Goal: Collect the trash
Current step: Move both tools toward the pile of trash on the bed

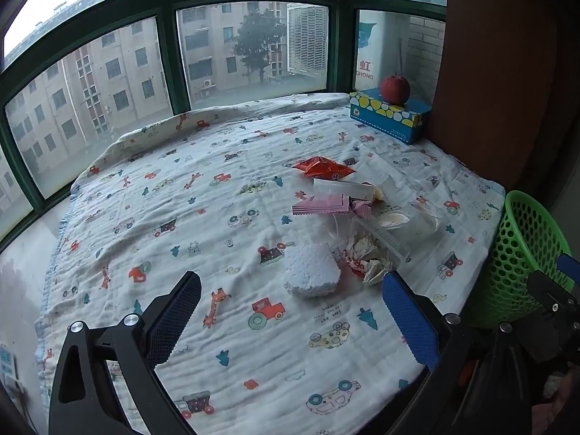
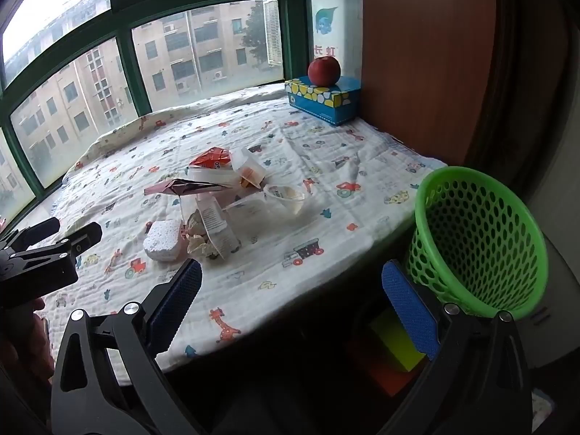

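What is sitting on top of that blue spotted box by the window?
A red apple rests on top of the blue spotted box. The patch of the lid directly beneath the apple is covered, so any opening there cannot be seen.

Blanket (image 1: 224, 224): I read white, printed with small red tractors, orange giraffes, teal trees and pale yellow cars.
Foam block (image 1: 312, 272): plain white with a pebbled grain, at the edge of the trash heap nearest me.
Wrappers: one orange-red (image 1: 322, 168) on the heap's window side; one pink with fine stripes (image 1: 328, 204) just nearer.
Cups (image 2: 286, 197): clear to milky white.
Basket (image 2: 478, 239): bright green, pierced all over with round holes — beside the blanket's edge.
Tissue box (image 2: 322, 99): blue with yellow and white spots — beyond the heap.
Apple (image 2: 324, 70): red, on that box.
Gripper pads (image 1: 411, 317): blue on black arms.
Window frame (image 1: 170, 58): dark green.
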A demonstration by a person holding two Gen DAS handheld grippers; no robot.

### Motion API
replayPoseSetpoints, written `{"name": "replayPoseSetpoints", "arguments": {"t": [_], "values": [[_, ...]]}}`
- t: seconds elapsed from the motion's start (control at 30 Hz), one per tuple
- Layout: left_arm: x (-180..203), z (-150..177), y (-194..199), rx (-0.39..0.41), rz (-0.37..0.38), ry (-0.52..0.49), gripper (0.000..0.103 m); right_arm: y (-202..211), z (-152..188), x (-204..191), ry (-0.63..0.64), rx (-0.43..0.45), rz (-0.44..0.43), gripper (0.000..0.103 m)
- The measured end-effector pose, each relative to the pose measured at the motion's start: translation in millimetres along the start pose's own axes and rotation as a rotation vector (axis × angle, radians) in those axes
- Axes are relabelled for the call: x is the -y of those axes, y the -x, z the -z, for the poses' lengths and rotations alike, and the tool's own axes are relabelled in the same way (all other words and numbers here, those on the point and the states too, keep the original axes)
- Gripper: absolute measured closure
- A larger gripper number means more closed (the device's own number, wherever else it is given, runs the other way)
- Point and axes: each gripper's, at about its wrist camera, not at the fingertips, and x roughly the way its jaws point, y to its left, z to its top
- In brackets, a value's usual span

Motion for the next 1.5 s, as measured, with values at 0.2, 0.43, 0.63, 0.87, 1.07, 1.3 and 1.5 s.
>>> {"name": "replayPoseSetpoints", "arguments": {"t": [0.2, 0.43, 0.63, 0.87, 1.07, 1.3, 1.5], "values": [[-1, -1, -2, 0.001, 0.000, 0.002, 0.006, -1, 1, 2, -0.003, -0.002, -0.003, 0.005], [-2, -2, -3, 0.001, -0.001, 0.005, 0.006, -5, -3, -3, 0.002, -0.009, 0.001, 0.005], [-2, -3, -6, 0.000, -0.006, 0.004, 0.006, -6, -4, -4, 0.002, -0.010, -0.002, 0.005], [-4, -7, -7, 0.003, -0.011, 0.007, 0.006, -8, -6, -7, 0.006, -0.008, -0.003, 0.005], [-5, -9, -8, 0.002, -0.012, 0.009, 0.006, -9, -9, -7, 0.004, -0.008, -0.007, 0.005], [-6, -10, -10, 0.000, -0.010, 0.011, 0.006, -10, -9, -6, 0.002, -0.009, -0.007, 0.005], [-4, -11, -11, 0.003, -0.004, 0.006, 0.006, -9, -12, -4, -0.009, -0.003, 0.004, 0.005]]}}
